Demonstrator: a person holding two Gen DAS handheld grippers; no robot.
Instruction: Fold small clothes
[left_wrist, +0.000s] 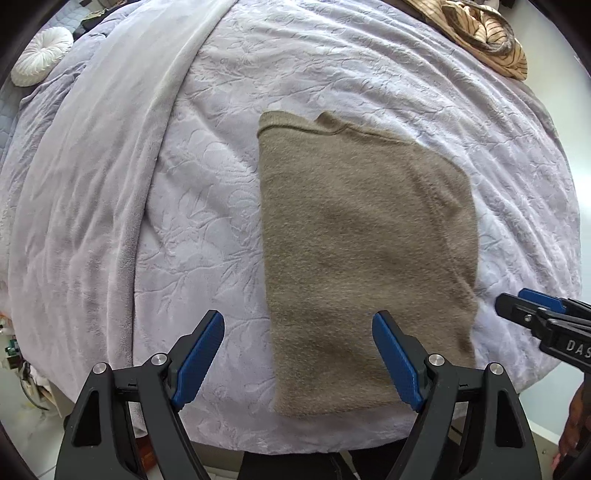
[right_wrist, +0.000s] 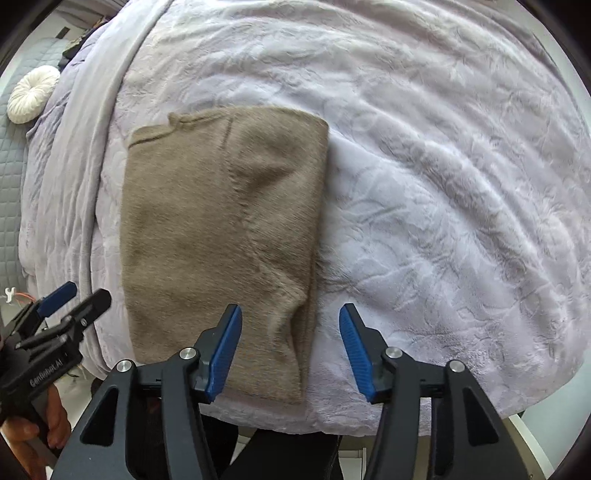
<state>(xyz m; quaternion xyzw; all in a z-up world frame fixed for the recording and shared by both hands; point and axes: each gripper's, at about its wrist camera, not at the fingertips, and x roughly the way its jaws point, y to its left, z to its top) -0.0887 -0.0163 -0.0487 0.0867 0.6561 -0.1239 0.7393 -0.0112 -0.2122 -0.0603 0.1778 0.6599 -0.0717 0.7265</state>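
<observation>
A taupe knit garment (left_wrist: 365, 254) lies folded into a long rectangle on the lilac blanket (left_wrist: 207, 229); in the right wrist view the garment (right_wrist: 218, 236) shows a sleeve seam across its top layer. My left gripper (left_wrist: 298, 325) hangs above the garment's near left edge, jaws wide, nothing between the blue pads. My right gripper (right_wrist: 290, 317) hovers over the garment's near right edge, jaws apart, pads clear of the cloth. Each gripper also shows at the edge of the other's view: the right gripper (left_wrist: 532, 306) and the left gripper (right_wrist: 74, 299).
The lilac blanket (right_wrist: 443, 206) covers the bed, with a smooth fold down its left side. A round white cushion (left_wrist: 42, 55) lies far left. A striped beige cloth (left_wrist: 484, 33) sits at the far right corner. A hand (right_wrist: 33, 432) holds the left tool.
</observation>
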